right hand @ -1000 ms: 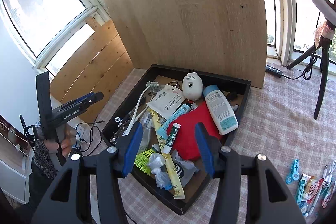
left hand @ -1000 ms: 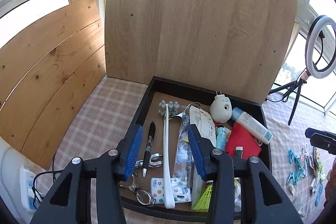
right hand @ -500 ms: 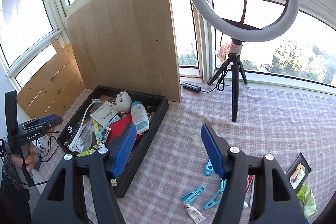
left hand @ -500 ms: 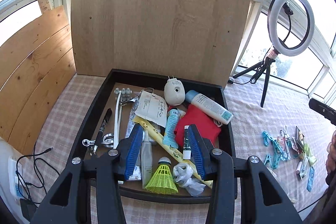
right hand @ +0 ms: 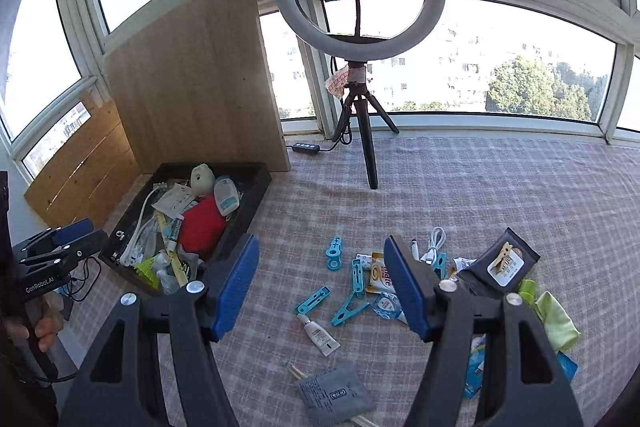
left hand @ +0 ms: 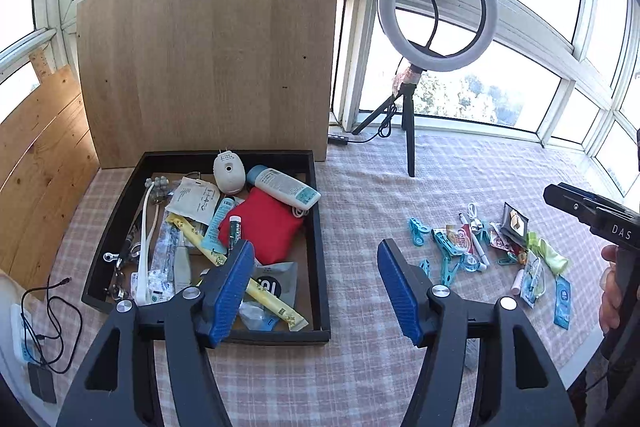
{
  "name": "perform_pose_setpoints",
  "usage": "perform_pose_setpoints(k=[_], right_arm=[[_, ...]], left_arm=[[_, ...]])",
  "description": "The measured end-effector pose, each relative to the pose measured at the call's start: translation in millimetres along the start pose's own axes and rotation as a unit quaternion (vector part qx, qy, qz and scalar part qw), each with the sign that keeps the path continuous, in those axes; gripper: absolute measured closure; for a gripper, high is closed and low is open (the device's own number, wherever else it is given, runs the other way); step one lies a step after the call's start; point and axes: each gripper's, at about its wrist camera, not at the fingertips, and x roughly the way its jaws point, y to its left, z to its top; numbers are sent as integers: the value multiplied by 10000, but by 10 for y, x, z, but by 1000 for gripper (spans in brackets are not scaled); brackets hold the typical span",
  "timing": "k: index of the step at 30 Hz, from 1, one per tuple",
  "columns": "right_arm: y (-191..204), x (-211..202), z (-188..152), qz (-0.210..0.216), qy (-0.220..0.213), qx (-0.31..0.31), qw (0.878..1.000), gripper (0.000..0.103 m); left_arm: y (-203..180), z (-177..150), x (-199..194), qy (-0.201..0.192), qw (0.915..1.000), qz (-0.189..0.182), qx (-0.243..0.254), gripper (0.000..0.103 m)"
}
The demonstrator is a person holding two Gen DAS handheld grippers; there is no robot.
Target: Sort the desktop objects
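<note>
A black tray (left hand: 320,235) on the checked cloth holds many items: a red pouch (left hand: 266,227), a white lotion bottle (left hand: 286,187), a white round device (left hand: 229,171), a yellow strip. It also shows in the right wrist view (right hand: 256,199). Loose items lie to its right: blue clips (right hand: 334,253), a small white tube (right hand: 320,335), a dark packet (right hand: 502,263), a grey sachet (right hand: 334,393), a green cloth (right hand: 554,319). My left gripper (left hand: 316,287) is open and empty above the tray's right edge. My right gripper (right hand: 322,285) is open and empty above the clips.
A ring light on a tripod (right hand: 360,95) stands at the back of the table. A wooden board (left hand: 208,63) leans behind the tray. A power strip and cables (left hand: 36,327) lie at the far left. Windows surround the table.
Both grippers have swung right, away from the tray toward the loose pile. The left view now takes in the ring light and the clips. Both stay open.
</note>
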Motion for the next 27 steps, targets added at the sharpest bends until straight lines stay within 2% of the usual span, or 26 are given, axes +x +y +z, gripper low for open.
perform_pose_setpoints(k=[6, 13, 16, 27], right_arm=[[-162, -242, -243, -94, 43, 113, 9999, 39], [-356, -512, -532, -346, 71, 259, 9990, 39], [-437, -586, -628, -436, 87, 328, 9985, 39], [-643, -633, -832, -518, 183, 531, 9971, 39]], left_arm=[[-274, -159, -194, 25, 10000, 38, 78, 29], [-469, -380, -333, 148, 9999, 60, -7, 28], [-515, -463, -364, 208, 9998, -9, -20, 28], [-534, -625, -385, 343, 9993, 123, -129, 27]])
